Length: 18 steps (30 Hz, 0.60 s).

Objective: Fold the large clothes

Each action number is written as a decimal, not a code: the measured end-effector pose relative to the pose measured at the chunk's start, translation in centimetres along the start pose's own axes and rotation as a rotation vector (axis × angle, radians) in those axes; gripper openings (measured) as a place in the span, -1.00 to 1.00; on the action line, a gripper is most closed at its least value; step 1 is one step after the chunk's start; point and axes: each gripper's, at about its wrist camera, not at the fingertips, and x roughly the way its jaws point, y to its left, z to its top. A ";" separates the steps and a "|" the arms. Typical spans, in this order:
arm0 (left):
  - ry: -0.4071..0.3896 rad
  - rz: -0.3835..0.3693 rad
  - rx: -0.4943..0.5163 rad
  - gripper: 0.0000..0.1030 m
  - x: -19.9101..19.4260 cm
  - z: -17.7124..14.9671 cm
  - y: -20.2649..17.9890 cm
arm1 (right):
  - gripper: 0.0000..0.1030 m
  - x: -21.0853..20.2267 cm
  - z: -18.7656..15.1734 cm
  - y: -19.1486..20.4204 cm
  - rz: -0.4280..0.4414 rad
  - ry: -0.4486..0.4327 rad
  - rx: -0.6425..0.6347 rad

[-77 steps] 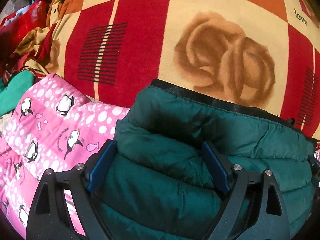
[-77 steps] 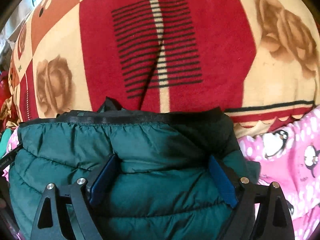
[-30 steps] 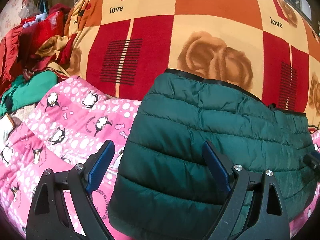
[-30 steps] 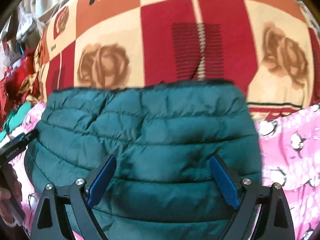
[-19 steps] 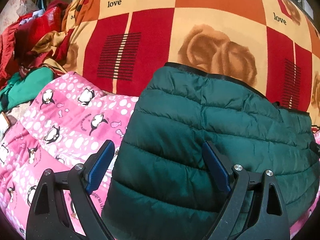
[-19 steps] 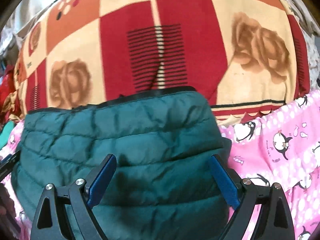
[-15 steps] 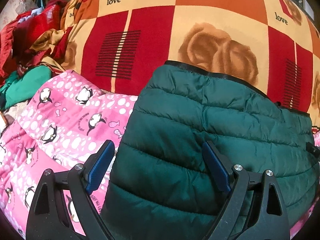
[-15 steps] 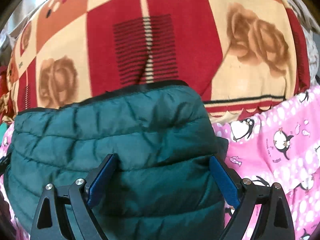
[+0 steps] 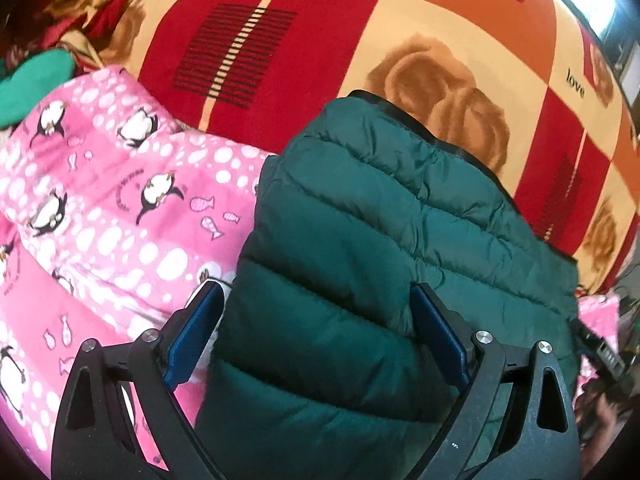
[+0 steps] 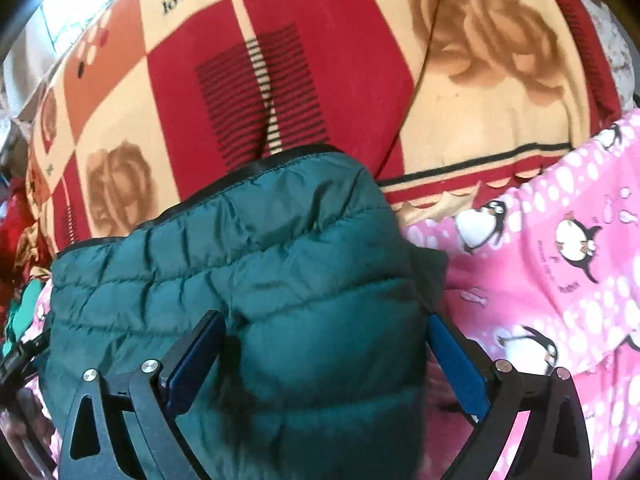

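1. The dark green quilted puffer jacket (image 9: 360, 240) sits folded up as a thick bundle, lying partly on the pink penguin-print fleece blanket (image 9: 100, 200) and partly on the red-and-cream rose-pattern blanket (image 9: 320, 40) that covers the bed toward 12 o'clock.
2. Left claw (image 9: 316, 336): jaws spread wide, straddling the jacket's left edge. The pad at 9 o'clock sits out over the pink fleece, the one at 3 o'clock presses into the puffy fabric. Looks like it's pushing down, not pinching anything.
3. Right claw (image 10: 326, 360): same deal, jaws wide apart around the jacket's right end, which bulges up between the pads. Nothing's actually clamped as far as I can see.
4. Fold looks pretty far along to me; this seems like the squash-it-flat or tidy-up stage.
5. What could go wrong: puffer fill is springy, so once the pressure comes off the bundle may pop back open. The shell's slick too, so layers could slide and skew the fold.
6. Also, if that left pad closes, it could snag the pink fleece along with the jacket and drag both.
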 end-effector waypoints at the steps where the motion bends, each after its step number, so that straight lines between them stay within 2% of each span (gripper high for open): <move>1: -0.002 -0.007 -0.005 0.83 -0.2 -0.1 0.1 | 0.93 -0.3 -0.2 -0.2 0.002 0.006 0.000; 10: 0.051 -0.123 -0.014 0.83 -1.0 -0.9 0.3 | 0.95 -0.9 -1.9 -2.7 0.041 0.066 0.051; 15: 0.123 -0.221 -0.095 0.83 0.7 -0.8 1.9 | 0.99 1.0 -1.7 -4.2 0.130 0.123 0.149; 18: 0.145 -0.250 -0.124 0.95 1.7 -0.7 2.5 | 0.99 2.0 -1.5 -4.5 0.174 0.139 0.160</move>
